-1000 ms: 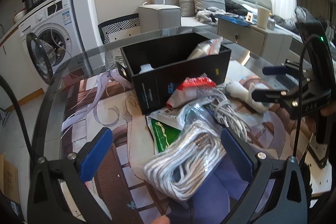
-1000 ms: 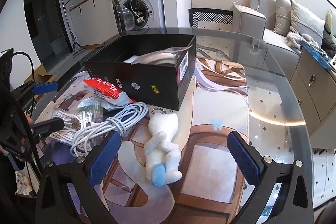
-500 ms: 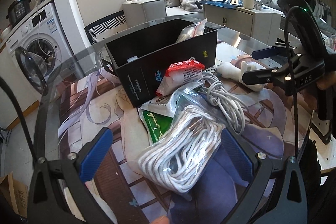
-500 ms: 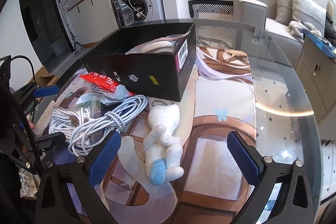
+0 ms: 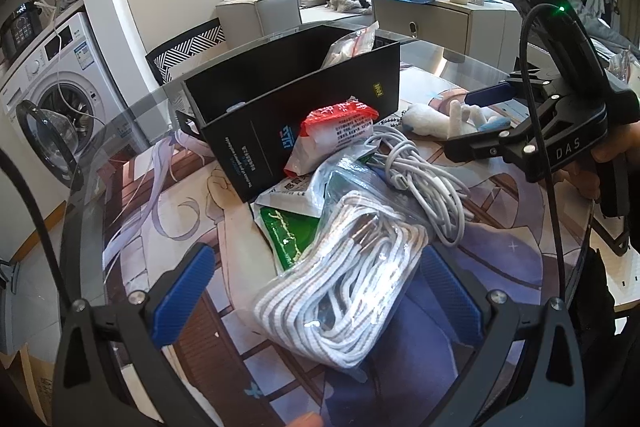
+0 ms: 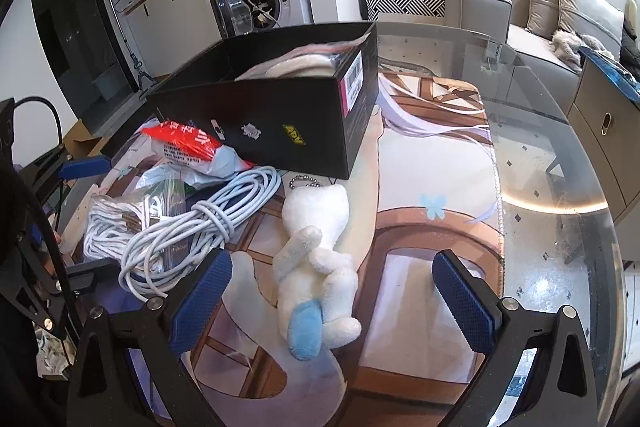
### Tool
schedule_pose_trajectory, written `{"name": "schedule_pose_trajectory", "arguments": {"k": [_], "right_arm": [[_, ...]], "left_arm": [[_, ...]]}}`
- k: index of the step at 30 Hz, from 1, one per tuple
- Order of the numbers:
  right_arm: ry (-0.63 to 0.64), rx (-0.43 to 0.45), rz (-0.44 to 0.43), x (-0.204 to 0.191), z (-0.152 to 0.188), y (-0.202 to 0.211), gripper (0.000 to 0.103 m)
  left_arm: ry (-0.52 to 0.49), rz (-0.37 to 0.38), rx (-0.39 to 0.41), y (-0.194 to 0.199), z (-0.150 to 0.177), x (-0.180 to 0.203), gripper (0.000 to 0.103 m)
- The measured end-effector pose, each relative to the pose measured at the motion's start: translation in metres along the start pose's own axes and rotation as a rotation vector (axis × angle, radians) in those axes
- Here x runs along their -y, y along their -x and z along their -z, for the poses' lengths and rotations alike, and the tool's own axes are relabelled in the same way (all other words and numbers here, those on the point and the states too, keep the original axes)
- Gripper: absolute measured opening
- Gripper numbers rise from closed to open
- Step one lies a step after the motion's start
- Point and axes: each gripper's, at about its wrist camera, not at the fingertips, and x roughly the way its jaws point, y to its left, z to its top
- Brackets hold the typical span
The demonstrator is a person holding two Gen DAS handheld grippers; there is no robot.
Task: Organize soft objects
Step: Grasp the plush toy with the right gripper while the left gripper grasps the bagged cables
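A white plush toy (image 6: 316,259) with one blue foot lies on its side on the glass counter (image 6: 560,211), directly between the spread fingers of the right gripper (image 6: 326,301), which holds nothing; the framing suggests it is the next thing to be picked up. A bead chain at its head reaches toward the black box (image 6: 280,115) just behind, the likely collecting place, since a clear bag of soft goods already sits inside.

To the toy's left lies a coiled white cable (image 6: 200,227) tied around its middle, then a clear bag of braided white cords (image 5: 344,287). That bag sits between the open, empty fingers of the left gripper (image 5: 314,299), probably lined up for a grasp. A red-and-white packet (image 5: 336,135) with unreadable Chinese print leans against the box, above a green packet (image 5: 288,235).

Readable writing: "DAS" on the right gripper's body, seen from the left wrist. The box carries a small yellow sticker and a barcode label, both too small to read.
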Motion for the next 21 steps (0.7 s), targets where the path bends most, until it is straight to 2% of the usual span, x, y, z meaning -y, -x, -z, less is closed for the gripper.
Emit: {"name": "schedule_pose_trajectory", "arguments": {"k": [6, 12, 14, 21], "right_arm": [[0.027, -0.010, 0.020, -0.006, 0.001, -0.004, 0.093], [0.059, 0.003, 0.013, -0.009, 0.003, -0.001, 0.071], [0.046, 0.012, -0.021, -0.008, 0.003, 0.001, 0.059], [0.058, 0.015, -0.029, -0.009, 0.003, 0.003, 0.039]], "left_arm": [[-0.012, 0.004, -0.003, -0.002, -0.002, 0.003, 0.103], [-0.044, 0.016, -0.015, -0.004, -0.001, 0.008, 0.103], [-0.054, 0.020, -0.027, -0.006, -0.001, 0.010, 0.103], [-0.080, 0.038, -0.059, -0.013, -0.002, 0.015, 0.103]]}}
